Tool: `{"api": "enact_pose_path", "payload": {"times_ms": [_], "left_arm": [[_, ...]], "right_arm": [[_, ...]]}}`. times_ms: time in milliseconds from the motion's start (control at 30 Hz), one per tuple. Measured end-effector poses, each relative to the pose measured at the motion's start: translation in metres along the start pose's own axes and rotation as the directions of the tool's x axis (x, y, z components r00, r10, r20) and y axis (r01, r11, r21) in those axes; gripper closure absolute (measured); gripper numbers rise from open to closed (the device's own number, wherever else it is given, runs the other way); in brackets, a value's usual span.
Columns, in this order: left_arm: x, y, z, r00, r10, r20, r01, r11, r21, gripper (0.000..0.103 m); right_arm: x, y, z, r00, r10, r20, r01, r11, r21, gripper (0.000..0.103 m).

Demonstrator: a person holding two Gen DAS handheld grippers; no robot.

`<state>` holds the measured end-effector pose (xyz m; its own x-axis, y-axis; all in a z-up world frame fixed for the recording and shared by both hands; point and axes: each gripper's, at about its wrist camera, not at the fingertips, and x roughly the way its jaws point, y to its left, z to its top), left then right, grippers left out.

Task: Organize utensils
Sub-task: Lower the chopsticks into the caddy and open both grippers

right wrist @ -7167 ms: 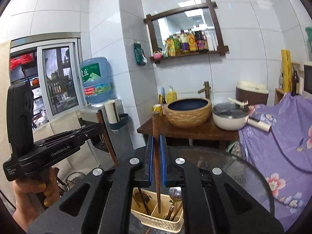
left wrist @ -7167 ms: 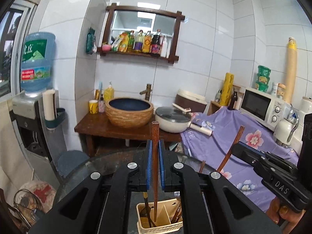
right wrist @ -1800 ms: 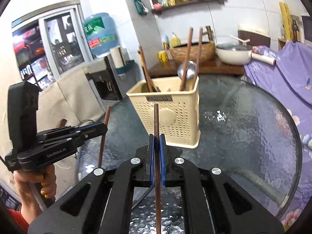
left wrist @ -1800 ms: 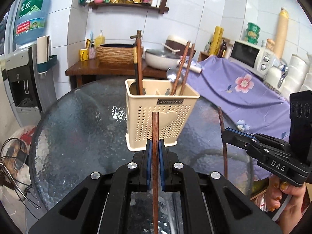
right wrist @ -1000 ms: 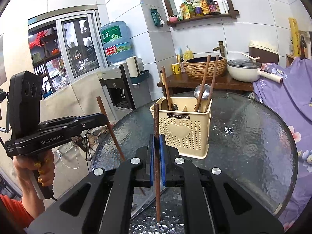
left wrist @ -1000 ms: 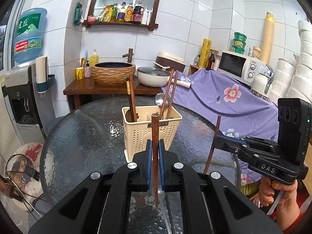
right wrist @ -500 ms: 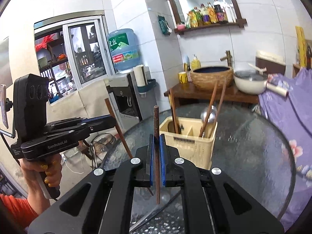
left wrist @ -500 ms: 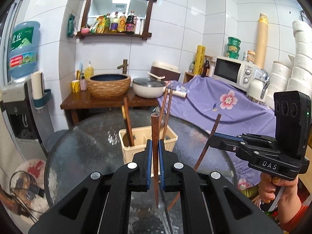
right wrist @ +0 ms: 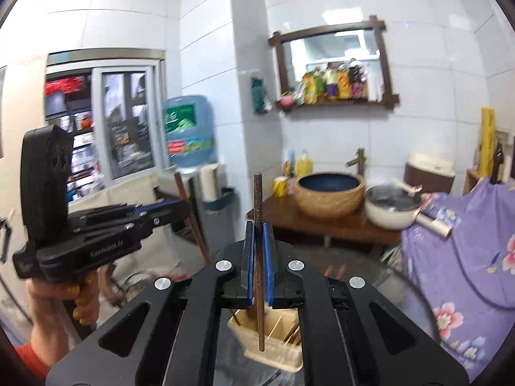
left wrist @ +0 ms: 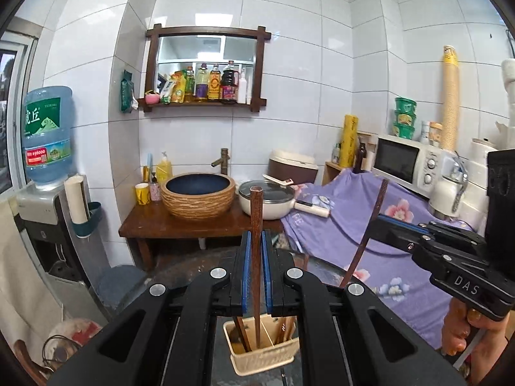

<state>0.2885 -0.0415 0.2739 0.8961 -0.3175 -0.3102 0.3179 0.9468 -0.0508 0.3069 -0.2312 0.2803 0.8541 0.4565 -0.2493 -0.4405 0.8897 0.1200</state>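
My left gripper [left wrist: 256,270] is shut on a brown wooden chopstick [left wrist: 256,225] held upright, its lower end down in the cream utensil basket [left wrist: 262,355] below. My right gripper [right wrist: 257,262] is shut on a second brown chopstick [right wrist: 258,225], also upright, its tip hanging above the same basket [right wrist: 270,344]. The basket holds several other utensils and stands on a round glass table [left wrist: 180,273]. Each gripper shows in the other's view: the right gripper [left wrist: 383,228] at right with its chopstick [left wrist: 367,241], the left gripper [right wrist: 173,209] at left.
Behind the table stands a wooden washstand [left wrist: 180,225] with a woven basin [left wrist: 198,194] and a white pot [left wrist: 268,201]. A purple flowered cloth [left wrist: 354,231] covers a counter at right with a microwave [left wrist: 405,164]. A water dispenser [left wrist: 48,167] stands at left.
Both grippers have risen and tilted down over the basket, which now sits low between the fingers. The left chopstick's end has gone into the basket.
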Motion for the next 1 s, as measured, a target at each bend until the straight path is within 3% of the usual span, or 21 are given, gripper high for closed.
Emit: {"api": "enact_pose_path", "payload": {"times_ms": [133, 333, 667, 1000], "left_arm": [[0.030, 0.000, -0.004, 0.999, 0.037, -0.036, -0.037, 0.999, -0.015, 0.096], [0.072, 0.007, -0.044, 0.991, 0.065, -0.116, -0.069, 0.997, -0.032, 0.096], [0.115, 0.020, -0.109, 0.966, 0.027, -0.259, -0.051, 0.995, -0.090, 0.096], [0.117, 0.014, -0.121, 0.967, 0.028, -0.255, -0.046, 0.997, -0.066, 0.096]], "right_arm": [[0.025, -0.010, -0.002, 0.998, -0.059, 0.004, 0.059, 0.998, 0.013, 0.097], [0.069, -0.030, -0.049, 0.993, -0.096, -0.065, 0.101, 0.992, 0.071, 0.097], [0.109, -0.051, -0.108, 0.974, -0.082, -0.211, 0.113, 0.984, 0.141, 0.097], [0.117, -0.059, -0.120, 0.974, -0.075, -0.212, 0.114, 0.977, 0.180, 0.094]]}}
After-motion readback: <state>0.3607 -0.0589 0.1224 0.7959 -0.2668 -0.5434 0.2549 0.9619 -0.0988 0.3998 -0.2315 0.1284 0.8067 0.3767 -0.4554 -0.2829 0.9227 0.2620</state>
